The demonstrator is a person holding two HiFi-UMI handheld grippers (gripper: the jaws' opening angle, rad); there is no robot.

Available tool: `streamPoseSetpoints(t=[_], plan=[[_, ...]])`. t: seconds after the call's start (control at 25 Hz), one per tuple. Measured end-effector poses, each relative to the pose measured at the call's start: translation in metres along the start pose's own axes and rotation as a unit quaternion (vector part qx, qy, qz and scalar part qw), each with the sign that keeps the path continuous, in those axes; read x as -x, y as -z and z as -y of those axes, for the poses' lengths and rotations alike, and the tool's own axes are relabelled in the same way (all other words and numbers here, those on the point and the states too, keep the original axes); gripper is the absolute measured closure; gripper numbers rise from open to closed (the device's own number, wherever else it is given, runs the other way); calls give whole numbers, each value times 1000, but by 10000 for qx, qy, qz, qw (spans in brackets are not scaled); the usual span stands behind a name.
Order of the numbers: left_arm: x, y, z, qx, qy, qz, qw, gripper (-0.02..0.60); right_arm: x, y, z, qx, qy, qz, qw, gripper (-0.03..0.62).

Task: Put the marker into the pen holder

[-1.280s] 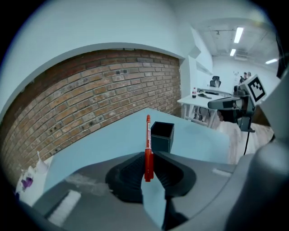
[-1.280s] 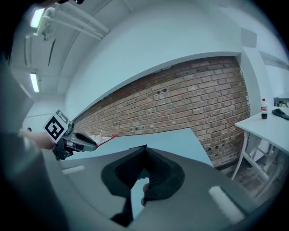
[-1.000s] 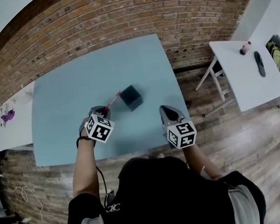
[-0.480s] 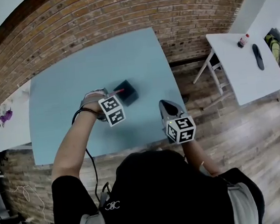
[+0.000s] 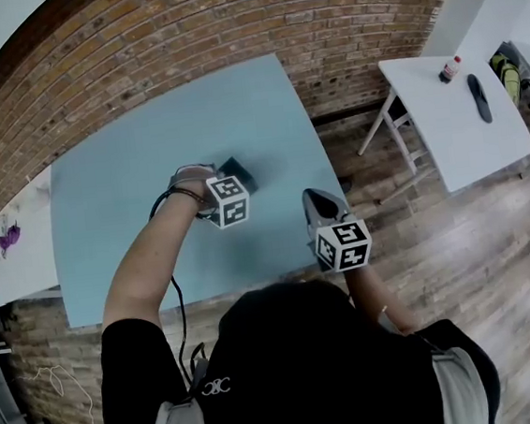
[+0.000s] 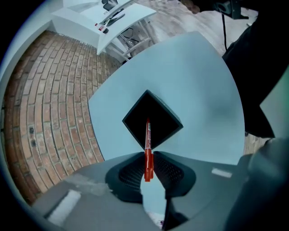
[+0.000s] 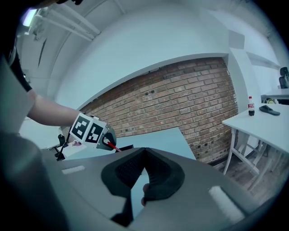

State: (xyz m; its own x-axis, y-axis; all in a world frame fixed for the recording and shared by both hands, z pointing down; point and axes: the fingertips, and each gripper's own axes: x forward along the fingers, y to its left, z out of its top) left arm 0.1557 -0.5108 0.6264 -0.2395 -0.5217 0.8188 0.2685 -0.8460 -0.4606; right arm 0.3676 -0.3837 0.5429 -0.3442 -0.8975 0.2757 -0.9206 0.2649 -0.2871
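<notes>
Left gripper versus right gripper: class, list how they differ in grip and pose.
The left gripper is shut on a red marker; the right gripper is shut on nothing. The left gripper points down over the black square pen holder; the right gripper sits level, apart from it. Both are grey.

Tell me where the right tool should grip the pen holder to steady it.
Pinch one upright wall at the rim of the pen holder, from above, on the side nearest the shut right tool. It's an open-topped square box, so a thin wall probably suits the jaws better than the whole body. Stay clear of the marker the left tool holds over the opening.
</notes>
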Motion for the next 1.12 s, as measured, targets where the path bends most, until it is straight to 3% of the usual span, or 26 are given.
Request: streamPoseSetpoints(t=[0.12,0.24,0.36,0.52,0.64,0.72,0.8,0.92,1.04,1.12], plan=[[-5,-2,-1,2,-32,42,10000,504,-1,0,0,1,44,9,10000,591],[-6,-4,0,106,36,155,9998,458,-1,-2,0,-3,77,23,10000,591],[0,-6,-2,517,212,424,9975,451,-4,-4,-3,-48,11,19,10000,591],[17,-7,-7,1349,508,1038,9841,442,-10,-6,-9,-176,-121,26,9998,591],[34,0,-11,2009,571,1657,9638,443,-16,-9,-17,-145,-239,25,9996,591],[47,3,-15,2478,530,2158,9430,453,-20,-10,-22,-115,-298,3,9995,591],[62,10,-27,2995,234,2677,9155,499,-24,-11,-27,-89,-355,-18,9993,591],[89,24,-42,3806,-233,3474,8567,575,-27,-12,-33,-30,-444,-18,9990,591],[115,34,-38,4391,-229,4252,7911,577,-30,-13,-38,23,-503,-7,9987,591],[124,39,-28,4671,-180,4569,7568,577,-31,-16,-41,103,-539,12,9985,591]])
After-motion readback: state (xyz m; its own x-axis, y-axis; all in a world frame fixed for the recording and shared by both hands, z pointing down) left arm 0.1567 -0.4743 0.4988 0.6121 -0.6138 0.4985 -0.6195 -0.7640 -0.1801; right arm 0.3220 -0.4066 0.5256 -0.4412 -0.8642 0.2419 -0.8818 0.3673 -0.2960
